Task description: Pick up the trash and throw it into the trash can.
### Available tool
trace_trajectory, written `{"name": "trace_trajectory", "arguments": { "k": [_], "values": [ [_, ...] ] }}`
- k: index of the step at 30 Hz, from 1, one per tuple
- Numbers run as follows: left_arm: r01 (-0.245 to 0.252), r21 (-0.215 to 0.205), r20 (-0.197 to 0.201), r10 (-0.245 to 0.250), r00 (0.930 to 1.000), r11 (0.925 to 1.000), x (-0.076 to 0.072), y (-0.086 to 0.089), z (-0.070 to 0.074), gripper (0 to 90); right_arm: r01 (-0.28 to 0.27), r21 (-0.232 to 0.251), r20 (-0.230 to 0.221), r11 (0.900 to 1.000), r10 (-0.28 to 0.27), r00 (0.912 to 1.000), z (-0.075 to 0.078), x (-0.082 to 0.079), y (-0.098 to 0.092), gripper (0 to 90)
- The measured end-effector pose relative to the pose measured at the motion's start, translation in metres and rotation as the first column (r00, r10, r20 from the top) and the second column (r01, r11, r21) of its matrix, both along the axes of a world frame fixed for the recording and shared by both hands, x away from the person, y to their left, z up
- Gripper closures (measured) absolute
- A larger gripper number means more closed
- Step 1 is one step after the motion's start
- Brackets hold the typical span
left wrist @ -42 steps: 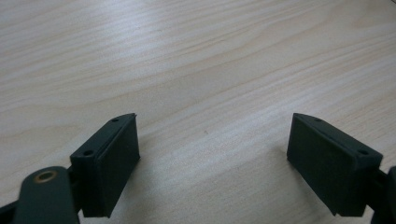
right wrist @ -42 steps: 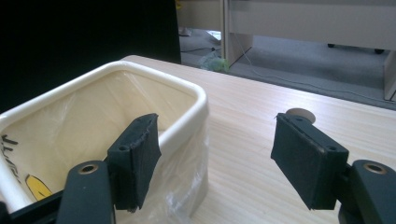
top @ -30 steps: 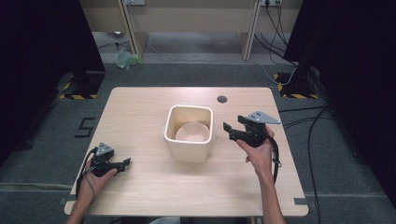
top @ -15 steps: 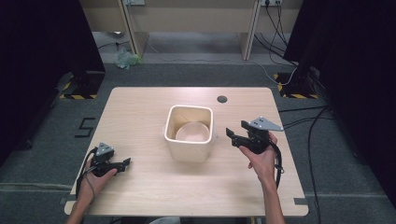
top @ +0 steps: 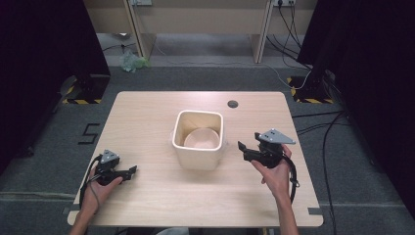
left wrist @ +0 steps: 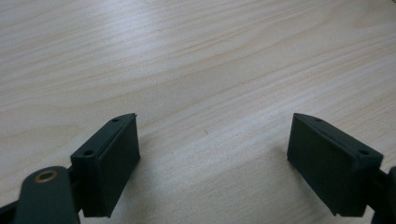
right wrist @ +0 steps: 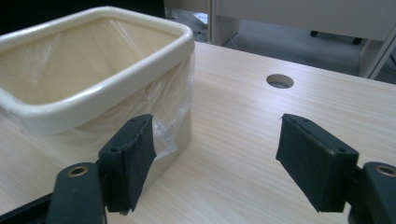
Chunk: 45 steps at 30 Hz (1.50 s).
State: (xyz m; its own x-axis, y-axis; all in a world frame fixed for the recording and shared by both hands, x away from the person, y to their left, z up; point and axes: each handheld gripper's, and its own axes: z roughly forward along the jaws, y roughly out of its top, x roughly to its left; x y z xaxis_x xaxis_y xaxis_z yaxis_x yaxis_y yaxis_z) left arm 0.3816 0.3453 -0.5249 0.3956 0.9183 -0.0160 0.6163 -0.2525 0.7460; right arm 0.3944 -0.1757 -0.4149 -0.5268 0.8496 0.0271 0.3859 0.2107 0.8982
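Nearest the person, the left gripper rests low on the counter at its front left corner. Its fingers stand wide apart with bare wood between them, holding nothing. It sits well apart from the work.

Farther in and to the right, the right gripper is held above the counter in the person's right hand, pointing left toward the middle. Its fingers have just been opening and now stand spread wide, with nothing between them.

The thing it faces is a cream bin with rounded corners, upright at the counter's centre, lined with a thin clear plastic bag folded over the rim and hanging loose down the outside. It looks empty, as far as the high view tells.

The relation that counts: the bin lies just to the left of the right gripper's fingers, near but not touching. In the right gripper view its near corner and the slack fold of bag sit just beyond that view's left-hand finger, while the right-hand finger faces open counter. So the right hand is much the nearer, and I judge that any grasp of the rim or the bag calls for a short shift leftward to bring that edge between the fingers.

Beyond the bin, a round cable hole marks the counter's far side.
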Motion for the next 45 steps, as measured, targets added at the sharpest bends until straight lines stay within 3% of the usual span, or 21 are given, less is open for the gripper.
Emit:
{"name": "trace_trajectory", "arguments": {
  "k": [5,12,23,45],
  "values": [
    [0.000,0.000,0.000,0.000,1.0000,1.0000,0.000,0.000,0.000,15.7,-0.002,-0.030,0.011,1.000,0.002,0.9999,-0.002,-0.005,0.001,26.8],
    [0.000,0.000,0.000,0.000,1.0000,1.0000,0.000,0.000,0.000,15.7,-0.007,-0.057,-0.013,0.998,0.007,0.9999,-0.011,-0.012,-0.002,26.8],
    [0.000,0.000,0.000,0.000,1.0000,1.0000,0.000,0.000,0.000,15.7,0.008,-0.064,-0.049,0.998,-0.011,0.9988,-0.026,-0.022,-0.012,26.8],
    [0.000,0.000,0.000,0.000,1.0000,1.0000,0.000,0.000,0.000,15.7,-0.025,-0.090,-0.078,0.996,0.018,0.9968,-0.041,-0.031,-0.005,25.7]
  ]
}}
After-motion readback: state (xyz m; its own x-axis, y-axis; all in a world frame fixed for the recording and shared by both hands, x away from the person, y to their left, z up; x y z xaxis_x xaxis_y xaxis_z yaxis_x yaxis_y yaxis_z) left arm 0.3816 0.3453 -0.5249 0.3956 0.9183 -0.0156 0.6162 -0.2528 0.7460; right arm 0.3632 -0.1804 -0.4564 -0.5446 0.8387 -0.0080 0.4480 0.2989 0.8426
